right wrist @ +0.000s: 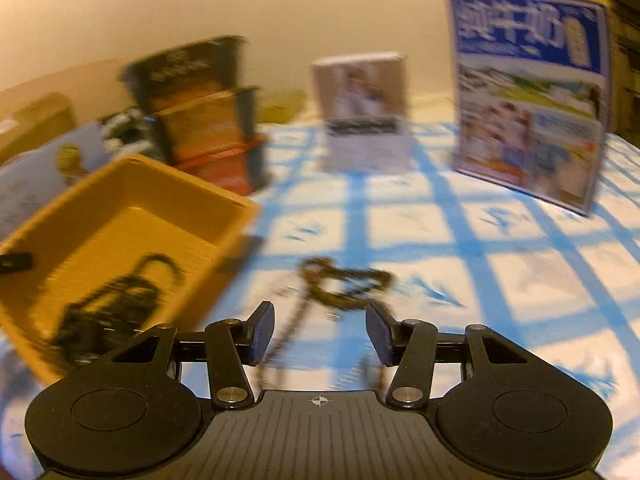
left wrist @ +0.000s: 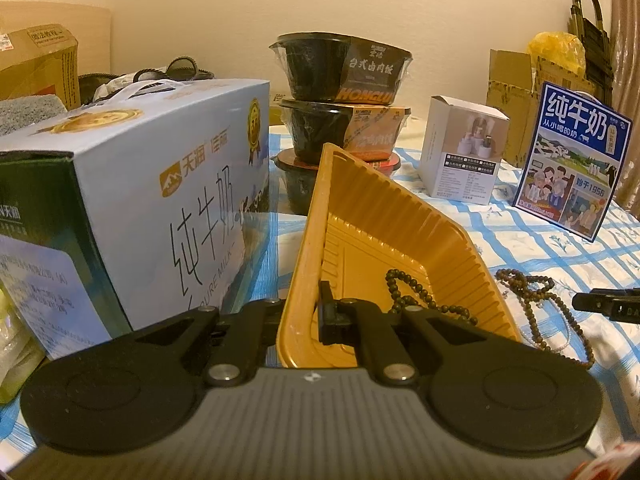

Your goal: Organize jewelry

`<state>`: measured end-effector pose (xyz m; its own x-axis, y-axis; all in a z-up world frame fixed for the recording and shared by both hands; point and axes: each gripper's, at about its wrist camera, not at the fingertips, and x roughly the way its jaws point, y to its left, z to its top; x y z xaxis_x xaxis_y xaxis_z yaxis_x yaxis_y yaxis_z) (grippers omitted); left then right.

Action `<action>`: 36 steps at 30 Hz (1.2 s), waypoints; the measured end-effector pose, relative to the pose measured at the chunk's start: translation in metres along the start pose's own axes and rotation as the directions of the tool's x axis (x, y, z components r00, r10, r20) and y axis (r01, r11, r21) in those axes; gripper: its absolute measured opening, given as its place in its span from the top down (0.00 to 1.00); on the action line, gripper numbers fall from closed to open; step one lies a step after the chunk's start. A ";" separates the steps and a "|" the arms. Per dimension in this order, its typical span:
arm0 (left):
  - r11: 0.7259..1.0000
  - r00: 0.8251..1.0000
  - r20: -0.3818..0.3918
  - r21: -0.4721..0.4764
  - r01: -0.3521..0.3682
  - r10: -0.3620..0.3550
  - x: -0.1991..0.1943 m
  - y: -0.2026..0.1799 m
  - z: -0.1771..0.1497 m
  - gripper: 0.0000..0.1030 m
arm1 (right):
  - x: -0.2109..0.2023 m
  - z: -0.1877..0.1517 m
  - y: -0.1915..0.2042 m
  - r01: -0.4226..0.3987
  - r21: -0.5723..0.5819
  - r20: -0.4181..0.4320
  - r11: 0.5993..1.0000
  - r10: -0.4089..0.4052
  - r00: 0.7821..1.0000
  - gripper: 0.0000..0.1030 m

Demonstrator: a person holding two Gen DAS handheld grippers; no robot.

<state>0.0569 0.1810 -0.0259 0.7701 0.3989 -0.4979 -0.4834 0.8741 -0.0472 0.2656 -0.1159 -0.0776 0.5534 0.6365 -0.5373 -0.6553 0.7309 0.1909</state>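
Observation:
My left gripper is shut on the near rim of a yellow plastic tray and holds it tilted up. A dark bead string lies inside the tray. A second brown bead necklace lies on the blue checked cloth to the tray's right. In the blurred right wrist view, my right gripper is open and empty, just above that necklace. The tray with its beads is to its left. The right gripper's tip shows in the left wrist view.
A large milk carton stands left of the tray. Stacked black food bowls are behind it. A small white box and a blue milk box stand further right. Cardboard boxes line the back.

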 end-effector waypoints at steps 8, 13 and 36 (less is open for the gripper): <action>1.000 1.000 0.001 0.008 0.003 -0.003 -0.001 -0.001 -0.001 0.94 | 0.010 -0.006 0.011 -0.006 -0.092 -0.025 0.996 0.003 1.000 0.53; 1.000 1.000 0.000 0.006 0.003 -0.003 -0.001 0.000 -0.001 0.94 | 0.024 -0.005 0.016 -0.016 -0.120 -0.036 0.993 0.011 0.999 0.64; 1.000 1.000 -0.003 0.011 0.000 0.000 0.001 0.000 0.001 0.94 | 0.065 -0.003 0.009 0.036 -0.148 -0.084 0.988 -0.049 0.995 0.81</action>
<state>0.0583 0.1821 -0.0256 0.7689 0.3976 -0.5006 -0.4784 0.8773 -0.0380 0.2941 -0.0689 -0.1128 0.5398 0.5772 -0.6127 -0.7040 0.7086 0.0474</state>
